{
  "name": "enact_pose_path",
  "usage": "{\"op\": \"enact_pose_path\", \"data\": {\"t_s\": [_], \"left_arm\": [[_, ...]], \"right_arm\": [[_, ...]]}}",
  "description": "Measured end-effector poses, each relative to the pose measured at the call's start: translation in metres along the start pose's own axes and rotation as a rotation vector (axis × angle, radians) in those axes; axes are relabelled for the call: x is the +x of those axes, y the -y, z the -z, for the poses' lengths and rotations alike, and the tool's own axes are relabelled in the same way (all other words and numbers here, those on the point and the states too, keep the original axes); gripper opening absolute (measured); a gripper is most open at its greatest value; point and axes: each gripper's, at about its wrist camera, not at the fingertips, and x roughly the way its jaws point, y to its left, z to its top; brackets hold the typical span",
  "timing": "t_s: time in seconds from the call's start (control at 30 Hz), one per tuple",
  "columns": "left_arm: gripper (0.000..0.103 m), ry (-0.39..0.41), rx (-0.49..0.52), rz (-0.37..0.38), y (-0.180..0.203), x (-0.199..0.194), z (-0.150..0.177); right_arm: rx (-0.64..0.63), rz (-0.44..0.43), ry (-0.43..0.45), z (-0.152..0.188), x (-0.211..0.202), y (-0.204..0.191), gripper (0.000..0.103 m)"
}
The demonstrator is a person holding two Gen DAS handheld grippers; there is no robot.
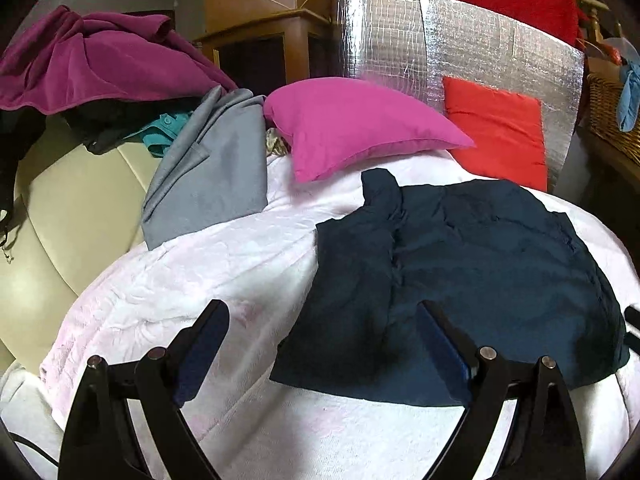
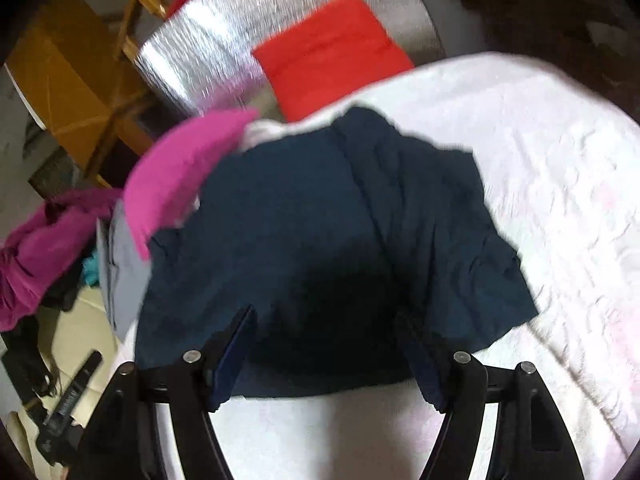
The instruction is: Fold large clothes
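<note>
Dark navy garment (image 1: 472,272) lies folded on a white-pink quilted blanket (image 1: 192,280) that covers the bed, roughly flat, wrinkled, with a raised ridge running down its middle. In the left wrist view it sits right of centre, near edge toward the camera; a narrow piece sticks up at its far left corner.

Left tongs (image 1: 322,320) open wide, nothing between them; left finger over bare blanket, right finger over the garment's near edge, contact with the cloth can't be told. Right tongs (image 2: 324,320) also spread wide, empty, both fingers over the near part of the navy garment (image 2: 320,232); whether they touch it can't be told, right view is motion-blurred.

Beyond the garment: magenta pillow (image 1: 352,128) and red pillow (image 1: 500,132) at the head of the bed, the red one leaning on a silver foil panel (image 1: 460,48). Grey garment (image 1: 216,168) drapes beside the magenta pillow, at the blanket's left edge. Purple cloth (image 1: 92,60) heaped further left over dark and teal clothes on a cream surface (image 1: 60,208). Wicker basket (image 1: 612,116) at far right.

In the right view the other tool's black body (image 2: 72,400) shows at lower left
</note>
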Motion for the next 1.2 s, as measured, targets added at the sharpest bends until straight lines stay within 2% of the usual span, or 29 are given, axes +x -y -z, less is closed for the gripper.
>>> {"op": "enact_pose_path", "data": {"t_s": [0.07, 0.13, 0.2, 0.3, 0.43, 0.57, 0.67, 0.77, 0.87, 1.03, 1.2], "left_arm": [[0.094, -0.005, 0.003, -0.001, 0.002, 0.002, 0.0], [0.094, -0.007, 0.012, -0.009, 0.005, 0.005, 0.0], [0.094, -0.009, 0.027, -0.022, 0.009, 0.009, -0.001], [0.094, -0.02, 0.035, -0.027, 0.012, 0.016, -0.002], [0.094, -0.105, 0.027, 0.007, 0.008, 0.043, -0.006], [0.094, -0.191, -0.08, 0.047, -0.016, 0.069, -0.01], [0.094, -0.24, -0.193, 0.115, -0.041, 0.082, -0.016], [0.094, -0.274, -0.281, 0.183, -0.06, 0.093, -0.018], [0.094, -0.311, -0.34, 0.217, -0.071, 0.104, -0.017], [0.094, -0.396, -0.38, 0.258, -0.07, 0.129, -0.011], [0.094, -0.441, -0.35, 0.305, -0.056, 0.142, -0.011]], "right_arm": [[0.019, -0.017, 0.032, -0.006, -0.004, 0.005, 0.075], [0.034, -0.018, 0.029, -0.01, 0.002, 0.01, 0.075], [0.047, -0.01, -0.004, -0.011, 0.015, 0.015, 0.075], [0.082, 0.035, -0.107, -0.009, 0.046, 0.025, 0.075], [0.094, -0.008, -0.119, -0.017, 0.044, 0.026, 0.08], [0.128, -0.061, -0.046, -0.033, 0.017, 0.043, 0.08], [0.197, -0.056, -0.014, -0.044, 0.004, 0.07, 0.084], [0.279, -0.069, -0.025, -0.049, 0.002, 0.096, 0.085], [0.324, -0.09, -0.054, -0.051, 0.008, 0.112, 0.085], [0.335, -0.068, -0.104, -0.055, 0.025, 0.123, 0.085], [0.338, -0.058, -0.143, -0.061, 0.04, 0.133, 0.085]]}}
